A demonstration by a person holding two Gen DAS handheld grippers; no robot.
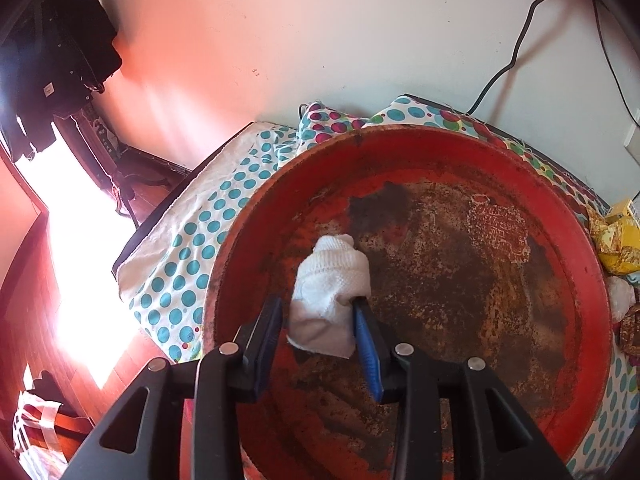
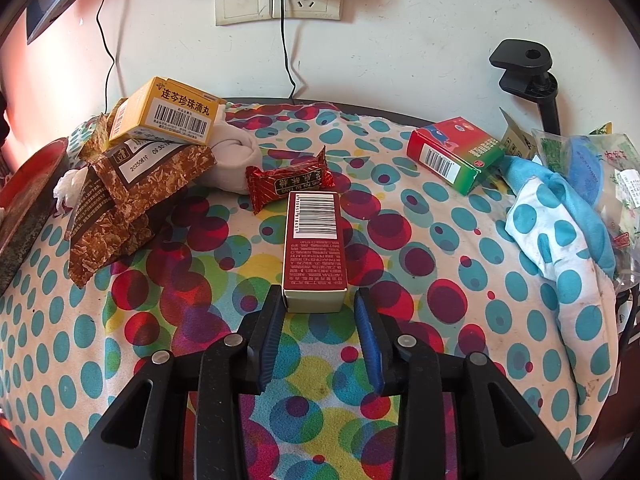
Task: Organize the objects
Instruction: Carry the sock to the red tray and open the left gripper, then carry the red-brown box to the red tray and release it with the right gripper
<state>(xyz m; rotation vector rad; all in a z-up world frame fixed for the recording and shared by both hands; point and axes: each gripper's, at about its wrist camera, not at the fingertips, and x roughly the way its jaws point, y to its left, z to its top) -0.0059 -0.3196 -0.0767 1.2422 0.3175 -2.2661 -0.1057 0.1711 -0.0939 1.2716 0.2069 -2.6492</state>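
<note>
Jaws of the left gripper (image 1: 320, 332) stand slightly apart around a rolled white cloth (image 1: 330, 296), which sits in the rusty red tray (image 1: 400, 148) at the lower middle of the left wrist frame. The pad on the right side of the frame touches the roll; the pad on the left side shows a thin gap, so the pinch looks loosened and not firm. I judge the step here to be setting the cloth down in the tray. To do it well, spread the jaws fully before lifting away, so the soft knit does not snag on the ribbed blue pads, and draw back along the fingers, not sideways.

Right wrist view: the right gripper (image 2: 320, 312) has its jaws parted either side of the near end of a dark red box (image 2: 314, 248), which lies flat on the spotted cloth (image 2: 440, 280) covering the surface, at frame centre. Neither pad presses on it: one is just beside the box's corner, the other clearly apart. For a good grasp, centre the box between the pads and close on its long sides.

Only the left view shows the tray's inside and the white roll. Only the right view shows the clutter waiting: a yellow box (image 2: 168, 112) upper left atop a brown packet (image 2: 132, 200), a red wrapped sweet (image 2: 288, 184), and a red-green box (image 2: 456, 152) upper right.
</note>
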